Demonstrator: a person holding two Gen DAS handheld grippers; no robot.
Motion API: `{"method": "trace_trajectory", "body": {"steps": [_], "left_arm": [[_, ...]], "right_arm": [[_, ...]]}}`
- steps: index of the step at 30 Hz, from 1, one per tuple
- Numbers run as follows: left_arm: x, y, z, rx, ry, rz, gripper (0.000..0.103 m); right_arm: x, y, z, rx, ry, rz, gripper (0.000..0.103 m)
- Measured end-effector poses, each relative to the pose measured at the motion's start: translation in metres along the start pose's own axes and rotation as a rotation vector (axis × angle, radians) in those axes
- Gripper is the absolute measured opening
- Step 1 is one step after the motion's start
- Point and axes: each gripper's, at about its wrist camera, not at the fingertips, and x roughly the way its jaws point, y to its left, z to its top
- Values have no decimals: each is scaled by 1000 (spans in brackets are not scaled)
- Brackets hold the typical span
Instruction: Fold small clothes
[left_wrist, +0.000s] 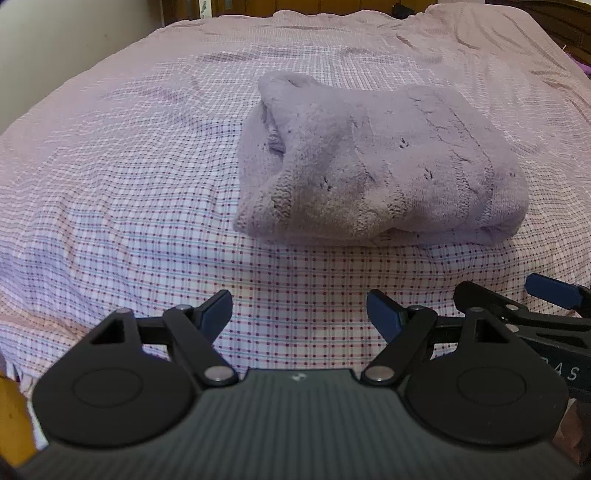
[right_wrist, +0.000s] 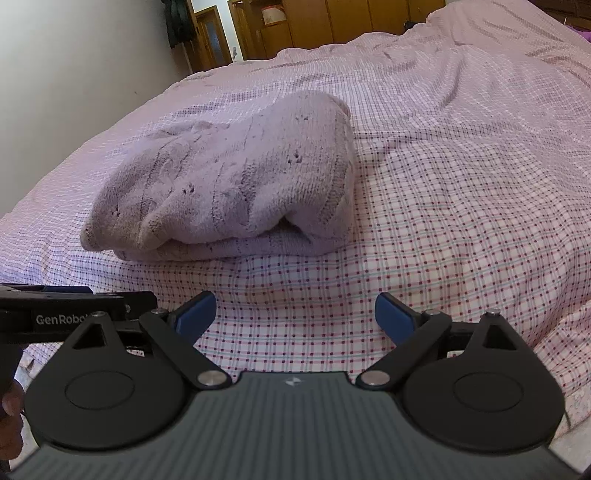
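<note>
A lilac knitted sweater (left_wrist: 376, 162) lies folded in a thick bundle on the checked bedsheet (left_wrist: 129, 192). It also shows in the right wrist view (right_wrist: 236, 184), left of centre. My left gripper (left_wrist: 299, 314) is open and empty, held back from the bundle's near edge above the sheet. My right gripper (right_wrist: 295, 314) is open and empty too, beside the left one and short of the bundle. The right gripper shows at the right edge of the left wrist view (left_wrist: 517, 306). The left gripper shows at the left edge of the right wrist view (right_wrist: 74, 314).
The pink checked bedsheet (right_wrist: 461, 184) covers the whole bed, with wrinkles toward the far side. A pale wall (right_wrist: 74, 55) stands on the left. Wooden wardrobes (right_wrist: 332, 22) and a door stand beyond the bed. The bed's near edge drops off at the lower right (right_wrist: 569, 369).
</note>
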Motion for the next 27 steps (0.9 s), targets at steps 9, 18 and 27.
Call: {"method": "trace_trajectory", "body": {"steps": [9, 18, 27], "left_arm": [[-2, 1, 0, -4, -3, -4, 81], [0, 2, 2, -25, -2, 0, 81], [-1, 1, 3, -22, -6, 9, 81]], "right_arm": [[-1, -1, 2, -1, -2, -1, 97], [-1, 0, 2, -4, -2, -1, 97], [-3, 3, 3, -6, -2, 5, 97]]}}
